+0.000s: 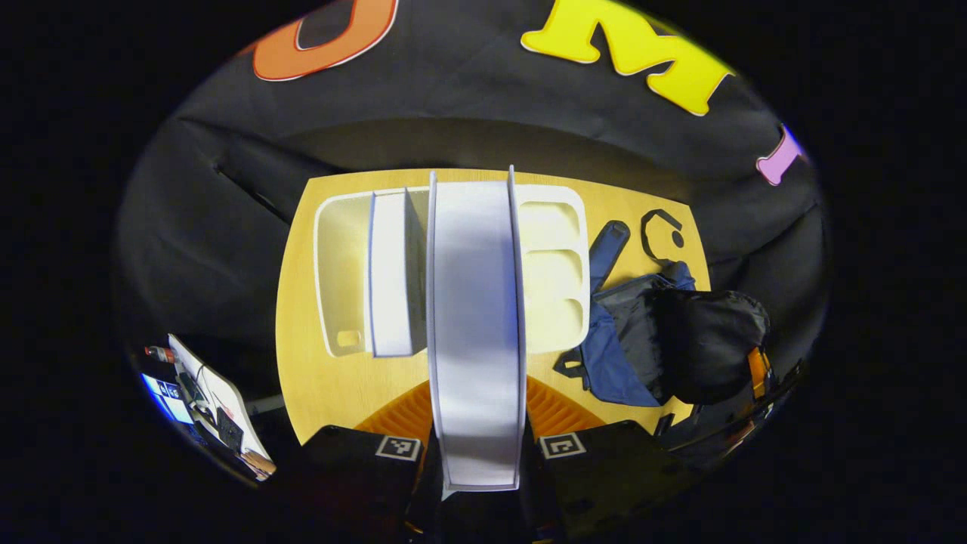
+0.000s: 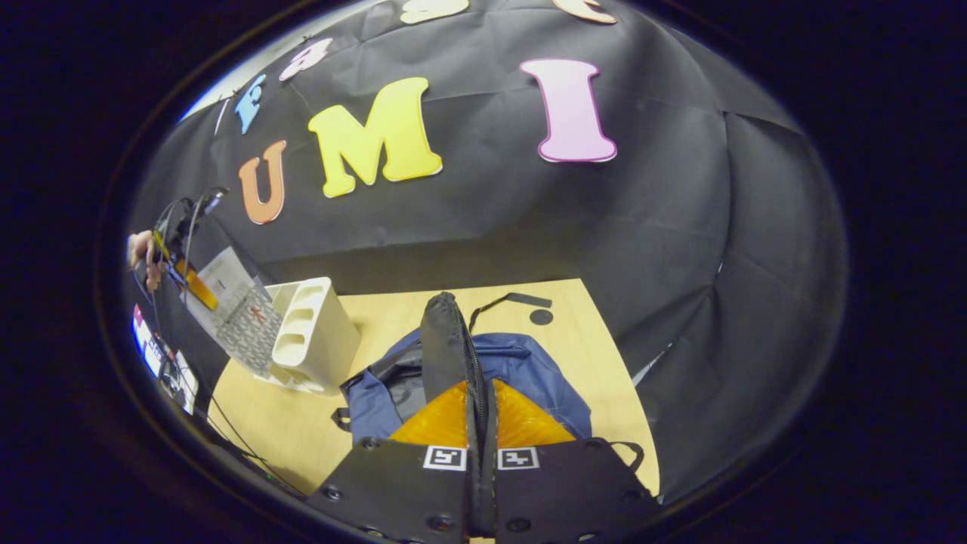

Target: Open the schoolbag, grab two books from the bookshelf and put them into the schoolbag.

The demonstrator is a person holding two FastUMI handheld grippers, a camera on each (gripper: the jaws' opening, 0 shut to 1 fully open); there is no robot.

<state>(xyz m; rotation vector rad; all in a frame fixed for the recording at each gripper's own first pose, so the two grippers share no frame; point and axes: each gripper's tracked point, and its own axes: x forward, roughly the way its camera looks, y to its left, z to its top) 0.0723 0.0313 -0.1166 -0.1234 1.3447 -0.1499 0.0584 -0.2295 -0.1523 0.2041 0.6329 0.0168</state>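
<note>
**Book lifted, bag flap held up**

Left gripper view: your left gripper (image 1: 477,453) was clamped on a white book (image 1: 476,325), both fingers pressing its covers, page edge facing the cam. Beyond it, the cream bookshelf (image 1: 555,264) lay on the yellow table (image 1: 332,385) w/ a second book (image 1: 390,276) standing in a slot. The schoolbag (image 1: 665,340), blue and black, sat just right of the shelf, its strap (image 1: 661,234) trailing on the table.

Right gripper view: your right gripper (image 2: 481,453) was pinched together on a black flap (image 2: 446,340) of the bag, holding it up over the blue body. Shelf stood left of the bag, close beside it. Farther left, you held the other gripper w/ the book raised above the table edge; your hand (image 2: 142,257) showed there.
</note>
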